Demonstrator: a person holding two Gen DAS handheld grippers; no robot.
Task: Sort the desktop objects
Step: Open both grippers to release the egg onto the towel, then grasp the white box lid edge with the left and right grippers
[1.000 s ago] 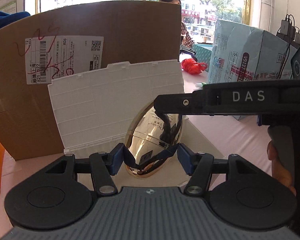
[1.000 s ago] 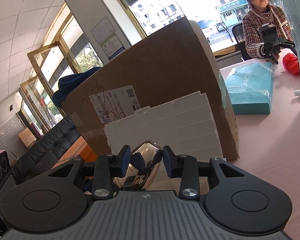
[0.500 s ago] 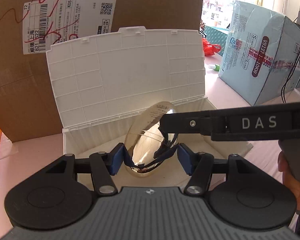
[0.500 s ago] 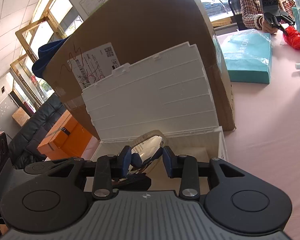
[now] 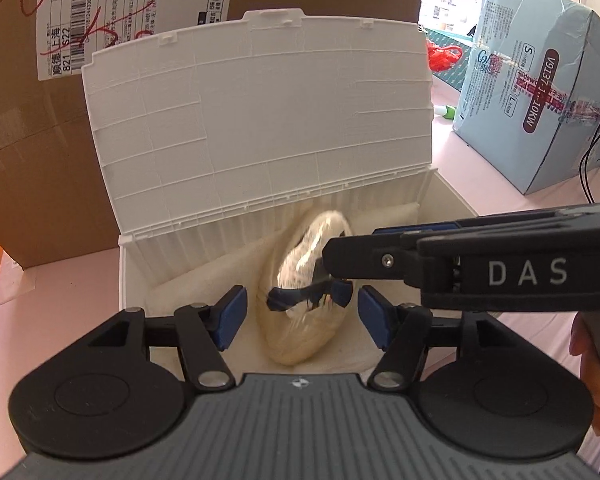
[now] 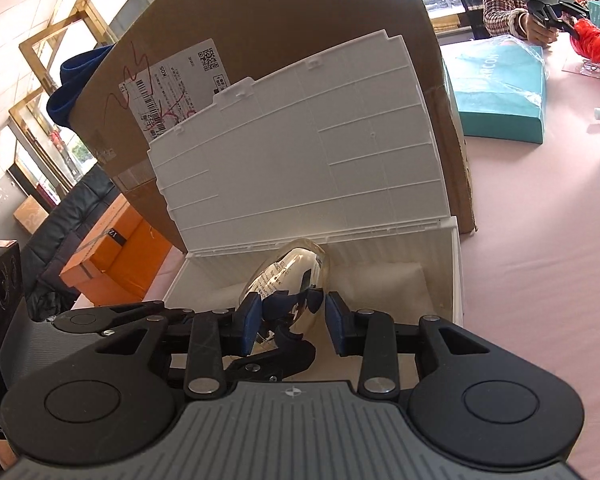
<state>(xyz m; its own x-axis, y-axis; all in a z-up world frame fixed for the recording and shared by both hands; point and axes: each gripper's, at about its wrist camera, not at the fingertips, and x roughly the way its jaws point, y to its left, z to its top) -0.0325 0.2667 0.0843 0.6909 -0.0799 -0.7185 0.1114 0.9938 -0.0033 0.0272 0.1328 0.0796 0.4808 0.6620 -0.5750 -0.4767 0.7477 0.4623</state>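
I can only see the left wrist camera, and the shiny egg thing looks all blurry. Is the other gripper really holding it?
Observer: Yes. The right wrist view shows the right gripper with a blue pad on each side of the shiny oval, clamping it.
Operator: Is there anything on it?
Observer: Its mirrored side carries small printed writing, too small to read.
Operator: Is anybody else there?
Observer: A person in a checked jacket sits at the far end of the pink table.
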